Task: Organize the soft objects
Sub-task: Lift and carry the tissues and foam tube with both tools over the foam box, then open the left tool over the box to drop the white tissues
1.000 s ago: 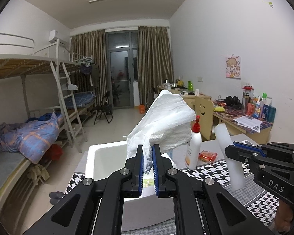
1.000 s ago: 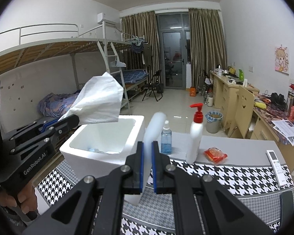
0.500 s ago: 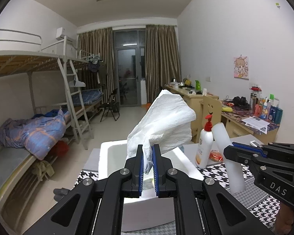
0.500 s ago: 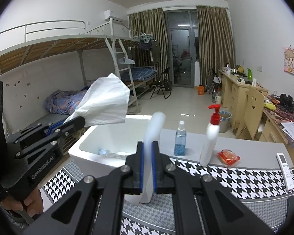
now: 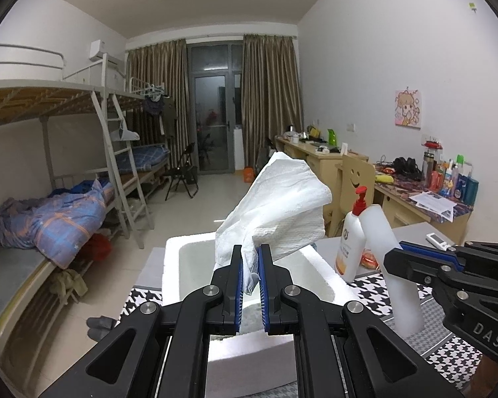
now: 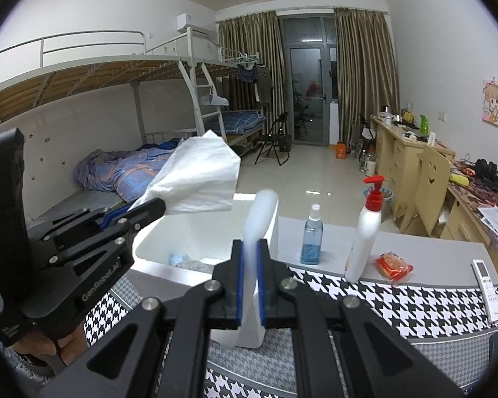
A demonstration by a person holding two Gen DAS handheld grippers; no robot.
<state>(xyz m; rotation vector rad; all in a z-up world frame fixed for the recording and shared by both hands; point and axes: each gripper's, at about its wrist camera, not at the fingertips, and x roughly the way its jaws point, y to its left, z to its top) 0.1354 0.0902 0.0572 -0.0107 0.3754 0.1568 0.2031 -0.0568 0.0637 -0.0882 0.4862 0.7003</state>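
Houndstooth cloth [image 6: 398, 301] covers the table in a dormitory room. Left gripper [image 5: 250, 277], jaws clamped on a crumpled white tissue [image 5: 279, 212], holds it over a white foam box [image 5: 318, 272]. At 3 o'clock, right gripper [image 6: 250, 285] pinches a white foam strip [image 6: 255, 232]. Pump bottle [image 6: 365, 232] stands beyond.

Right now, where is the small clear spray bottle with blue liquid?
In the right wrist view, the blue spray bottle stands upright on the grey tabletop, between the white foam box and the red-capped pump bottle.
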